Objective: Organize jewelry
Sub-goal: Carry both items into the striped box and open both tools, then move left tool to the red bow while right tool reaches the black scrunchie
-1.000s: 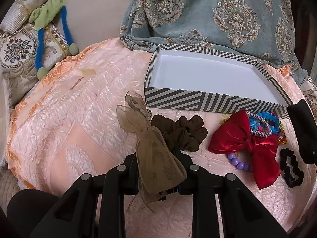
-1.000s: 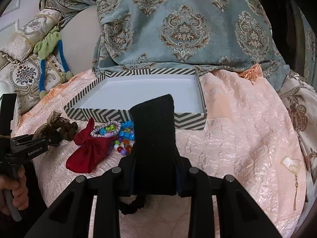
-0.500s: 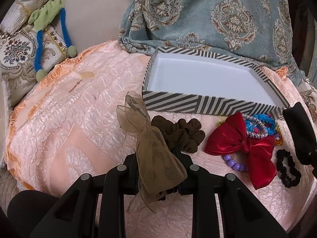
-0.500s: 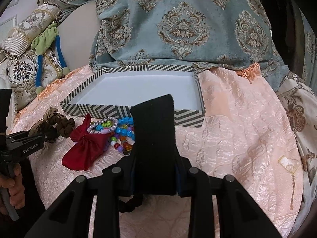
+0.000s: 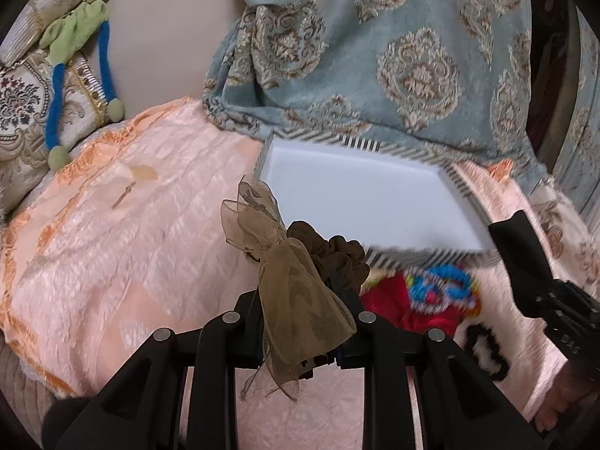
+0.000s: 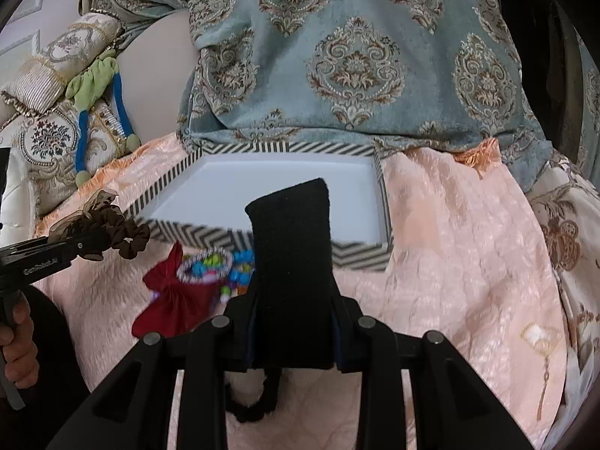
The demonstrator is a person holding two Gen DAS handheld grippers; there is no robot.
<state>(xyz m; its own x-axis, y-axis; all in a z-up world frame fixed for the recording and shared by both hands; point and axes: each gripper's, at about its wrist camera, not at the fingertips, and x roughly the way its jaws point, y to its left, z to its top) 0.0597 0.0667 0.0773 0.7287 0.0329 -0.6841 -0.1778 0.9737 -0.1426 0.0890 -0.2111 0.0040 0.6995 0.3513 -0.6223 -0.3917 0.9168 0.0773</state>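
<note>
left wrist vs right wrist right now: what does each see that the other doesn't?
Left wrist only: the sheer brown bow draped over the left tongs, and the right tongs from outside. Right wrist only: the black hair accessory up close in its own grip, and the hand holding the left tongs. Both: the striped box, red bow, beaded bracelets.

Both tongs (image 5: 300, 322) (image 6: 292, 333) clamped (loads held)

Left wrist view: motion blur smears the red satin bow (image 5: 412, 300) and multicoloured bead bracelets (image 5: 446, 288); bead shapes unreadable. Sheer brown organza scrunchie (image 5: 300, 300) hides the left gripper's (image 5: 305, 322) fingertips. Black looped band (image 5: 487, 352) partly blurred.
</note>
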